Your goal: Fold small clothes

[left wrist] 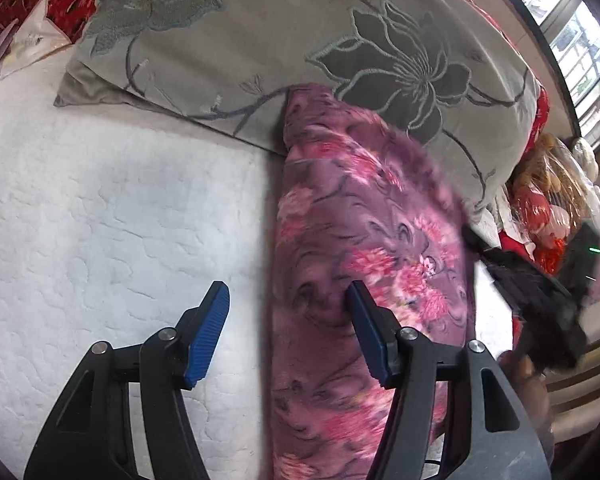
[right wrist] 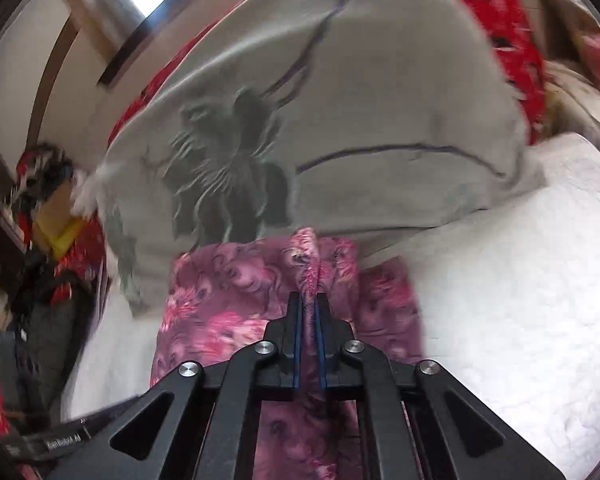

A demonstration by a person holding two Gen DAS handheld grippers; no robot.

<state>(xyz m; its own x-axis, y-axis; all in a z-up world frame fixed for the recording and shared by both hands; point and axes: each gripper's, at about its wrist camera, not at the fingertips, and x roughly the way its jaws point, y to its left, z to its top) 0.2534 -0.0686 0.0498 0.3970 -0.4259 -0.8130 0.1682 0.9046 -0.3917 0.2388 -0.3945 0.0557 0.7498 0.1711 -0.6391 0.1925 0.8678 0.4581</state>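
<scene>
A purple garment with pink flowers (left wrist: 364, 248) lies as a long strip on the white quilted mattress (left wrist: 100, 216), its far end against a grey pillow. My left gripper (left wrist: 288, 300) stands open over the garment's left edge; its right finger is above the cloth, its left finger above bare mattress, and nothing is pinched. In the right wrist view the same garment (right wrist: 228, 300) is bunched into a raised fold, and my right gripper (right wrist: 309, 300) is shut on that fold. The other gripper's black body (left wrist: 540, 304) shows blurred at the right of the left wrist view.
A large grey pillow with embroidered dark flowers (left wrist: 300, 40) (right wrist: 340, 120) lies across the far side. Red patterned bedding (right wrist: 508, 40) sits behind it. Bags and clutter (left wrist: 548, 200) pile at the bedside under a window (left wrist: 580, 40).
</scene>
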